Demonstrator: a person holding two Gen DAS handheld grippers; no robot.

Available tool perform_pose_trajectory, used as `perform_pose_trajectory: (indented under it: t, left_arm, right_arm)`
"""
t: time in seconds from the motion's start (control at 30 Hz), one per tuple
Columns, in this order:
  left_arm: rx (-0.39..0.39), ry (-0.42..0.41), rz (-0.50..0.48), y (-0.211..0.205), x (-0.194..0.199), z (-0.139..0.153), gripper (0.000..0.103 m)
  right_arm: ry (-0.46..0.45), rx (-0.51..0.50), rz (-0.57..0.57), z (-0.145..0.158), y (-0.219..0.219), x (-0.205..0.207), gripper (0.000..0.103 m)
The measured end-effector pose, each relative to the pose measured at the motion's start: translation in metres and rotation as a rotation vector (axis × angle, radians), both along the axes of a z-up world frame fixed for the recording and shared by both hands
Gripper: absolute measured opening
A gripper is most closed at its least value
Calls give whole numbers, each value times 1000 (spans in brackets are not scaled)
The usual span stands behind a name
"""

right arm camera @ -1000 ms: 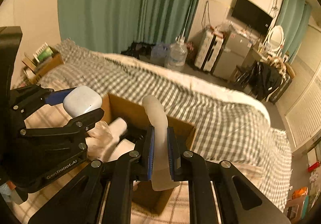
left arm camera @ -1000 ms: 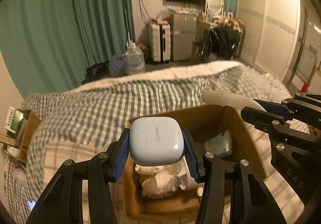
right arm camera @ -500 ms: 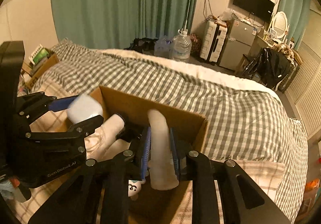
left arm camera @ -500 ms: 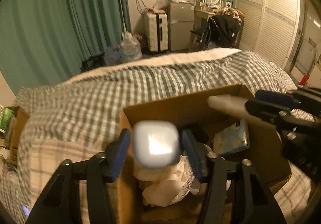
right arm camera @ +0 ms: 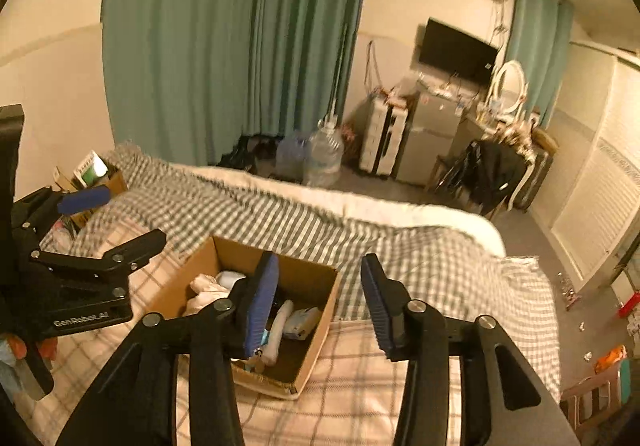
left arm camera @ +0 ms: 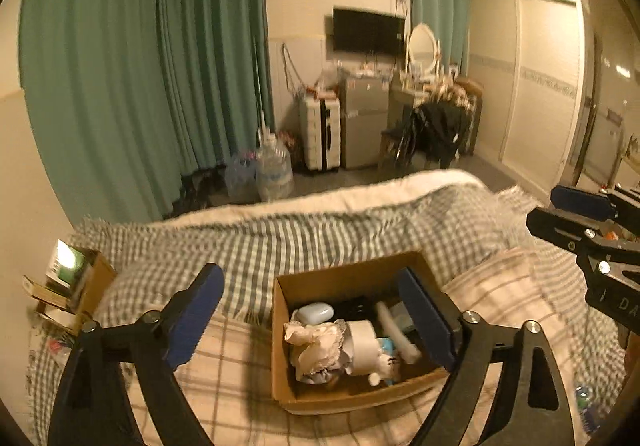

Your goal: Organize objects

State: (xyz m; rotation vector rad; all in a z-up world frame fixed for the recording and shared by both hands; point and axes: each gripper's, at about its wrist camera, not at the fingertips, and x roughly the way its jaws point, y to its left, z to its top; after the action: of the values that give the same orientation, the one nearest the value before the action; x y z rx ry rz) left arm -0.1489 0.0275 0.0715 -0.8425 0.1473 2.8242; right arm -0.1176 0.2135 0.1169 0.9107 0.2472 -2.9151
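A cardboard box sits on the checked bedspread; it also shows in the right wrist view. Inside lie the pale blue earbud case, a crumpled cream cloth, a white roll and the pale long piece, which also shows in the right wrist view. My left gripper is open and empty, above and in front of the box. My right gripper is open and empty, above the box's right side.
A second small cardboard box with packets stands at the bed's left edge. Beyond the bed are water jugs, a white suitcase, a chair with dark clothes and green curtains.
Both grippers opened and pulled up and back from the box. The earbud case and the pale long piece left the jaws and now lie in the box.
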Motion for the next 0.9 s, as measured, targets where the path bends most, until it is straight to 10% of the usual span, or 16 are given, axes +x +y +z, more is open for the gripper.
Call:
perform_pose_trajectory:
  t: [0.33, 0.9]
  left_arm:
    - [53, 136, -43, -16, 83, 48, 103]
    - [49, 193, 80, -18, 125, -38, 103]
  right_arm:
    - [142, -45, -67, 42, 9, 88, 93]
    - [169, -66, -146, -54, 0, 111, 98]
